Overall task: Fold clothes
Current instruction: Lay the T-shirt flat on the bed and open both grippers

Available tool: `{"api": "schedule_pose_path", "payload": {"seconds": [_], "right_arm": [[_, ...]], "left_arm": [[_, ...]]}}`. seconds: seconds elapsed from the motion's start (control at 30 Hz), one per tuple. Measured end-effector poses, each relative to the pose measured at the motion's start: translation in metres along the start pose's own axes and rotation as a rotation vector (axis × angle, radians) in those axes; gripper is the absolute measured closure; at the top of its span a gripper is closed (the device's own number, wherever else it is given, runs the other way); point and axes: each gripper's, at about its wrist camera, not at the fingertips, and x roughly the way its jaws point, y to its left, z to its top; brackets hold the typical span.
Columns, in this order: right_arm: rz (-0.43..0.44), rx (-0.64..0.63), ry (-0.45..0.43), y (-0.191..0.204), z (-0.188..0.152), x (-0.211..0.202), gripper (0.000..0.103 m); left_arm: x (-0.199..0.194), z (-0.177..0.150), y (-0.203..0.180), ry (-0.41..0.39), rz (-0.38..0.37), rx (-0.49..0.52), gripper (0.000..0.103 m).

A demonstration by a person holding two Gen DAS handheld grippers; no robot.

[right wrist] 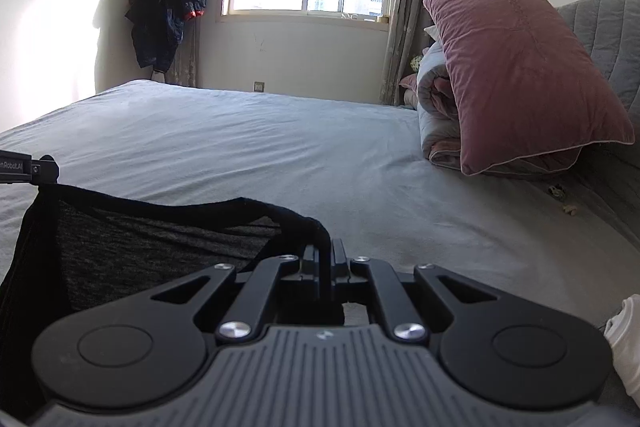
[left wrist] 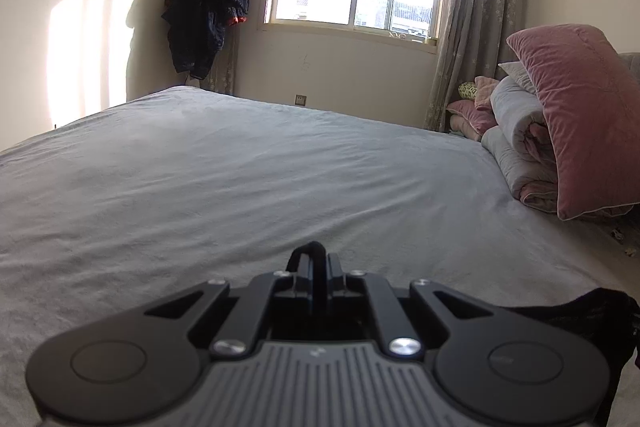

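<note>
A: Where is the garment?

B: The black garment [right wrist: 132, 247] hangs in the air between the two grippers, above the grey bed [right wrist: 280, 147]. The right gripper [right wrist: 325, 259] is pressed together on a rolled edge of the cloth. The left gripper [left wrist: 316, 263] is likewise pinching a black strip of it.

A: So which way does the cloth run?

B: Side to side. From the right gripper the top hem stretches leftward to the other gripper, whose tip shows at the left edge of the right wrist view. In the left wrist view the cloth appears at the lower right. The long axis lies across the person's front, with the body of the garment drooping below the hem.

A: Which gripper is nearer?

B: Neither; each has a corner. I'd judge any lay-down or fold would go forward over the bed, away from the pillow [right wrist: 520, 75] and rolled quilt [right wrist: 436, 115] on the right.
</note>
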Motion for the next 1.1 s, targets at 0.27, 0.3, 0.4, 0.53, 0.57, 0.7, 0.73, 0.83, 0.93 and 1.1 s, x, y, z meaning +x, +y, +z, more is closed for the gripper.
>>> {"api": "schedule_pose_path", "payload": {"seconds": [0.27, 0.3, 0.4, 0.53, 0.57, 0.7, 0.73, 0.83, 0.93, 1.1], "right_arm": [[-0.002, 0.008, 0.092, 0.009, -0.021, 0.061, 0.096], [-0.003, 0.005, 0.101, 0.009, -0.021, 0.068, 0.096], [0.005, 0.001, 0.125, 0.011, -0.025, 0.086, 0.096], [0.023, -0.020, 0.157, 0.014, -0.032, 0.106, 0.096], [0.025, -0.022, 0.168, 0.014, -0.034, 0.110, 0.096], [0.028, -0.024, 0.208, 0.015, -0.044, 0.126, 0.094], [0.027, -0.024, 0.207, 0.015, -0.045, 0.127, 0.090], [0.022, -0.021, 0.213, 0.014, -0.043, 0.126, 0.077], [0.019, 0.023, 0.215, 0.005, -0.039, 0.118, 0.051], [0.046, 0.167, 0.241, -0.015, -0.038, 0.083, 0.051]], "left_arm": [[0.063, -0.017, -0.007, 0.078, 0.051, 0.042, 0.097], [0.069, -0.019, -0.007, 0.084, 0.055, 0.045, 0.097], [0.087, -0.025, -0.008, 0.102, 0.069, 0.054, 0.097], [0.110, -0.033, -0.010, 0.129, 0.085, 0.065, 0.097], [0.115, -0.036, -0.011, 0.139, 0.086, 0.067, 0.097], [0.127, -0.046, -0.008, 0.181, 0.072, 0.054, 0.094], [0.129, -0.048, -0.007, 0.190, 0.068, 0.048, 0.093], [0.123, -0.044, -0.002, 0.207, 0.030, 0.010, 0.065], [0.105, -0.038, 0.003, 0.230, -0.007, -0.029, 0.048], [0.058, -0.039, 0.015, 0.274, -0.050, -0.065, 0.039]]}}
